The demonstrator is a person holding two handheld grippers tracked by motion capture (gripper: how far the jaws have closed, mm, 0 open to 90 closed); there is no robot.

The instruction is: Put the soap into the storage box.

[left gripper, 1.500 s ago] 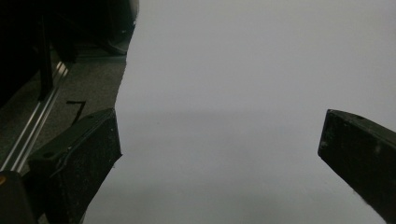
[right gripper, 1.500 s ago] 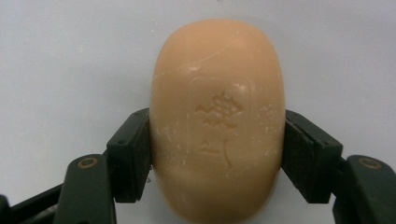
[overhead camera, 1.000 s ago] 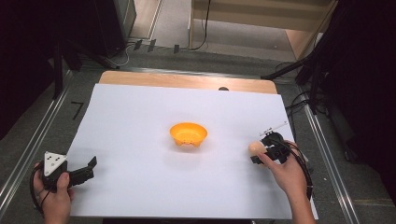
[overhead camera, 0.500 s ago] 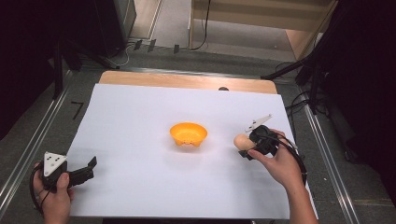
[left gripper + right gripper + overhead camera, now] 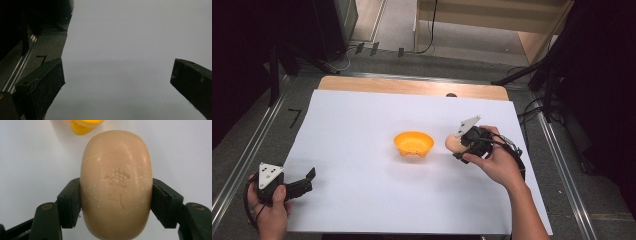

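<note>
A peach-coloured bar of soap (image 5: 116, 185) with an embossed mark is clamped between the two black jaws of my right gripper (image 5: 116, 202). In the high view that right gripper (image 5: 460, 145) holds the soap (image 5: 453, 144) above the white sheet, just right of an orange bowl (image 5: 413, 143). The bowl's rim (image 5: 83, 125) peeks in at the top of the right gripper view. My left gripper (image 5: 307, 180) rests at the near left corner of the sheet, its jaws wide apart with nothing between them; its fingers (image 5: 41, 85) frame bare white paper.
A white sheet (image 5: 362, 115) covers most of the wooden table (image 5: 412, 86). Metal rails (image 5: 242, 165) run along both sides. Cables and dark stands lie beyond the far edge.
My right hand has carried the soap leftward and slightly up, from the right side of the sheet to just beside the orange bowl. The left hand has stayed put.
</note>
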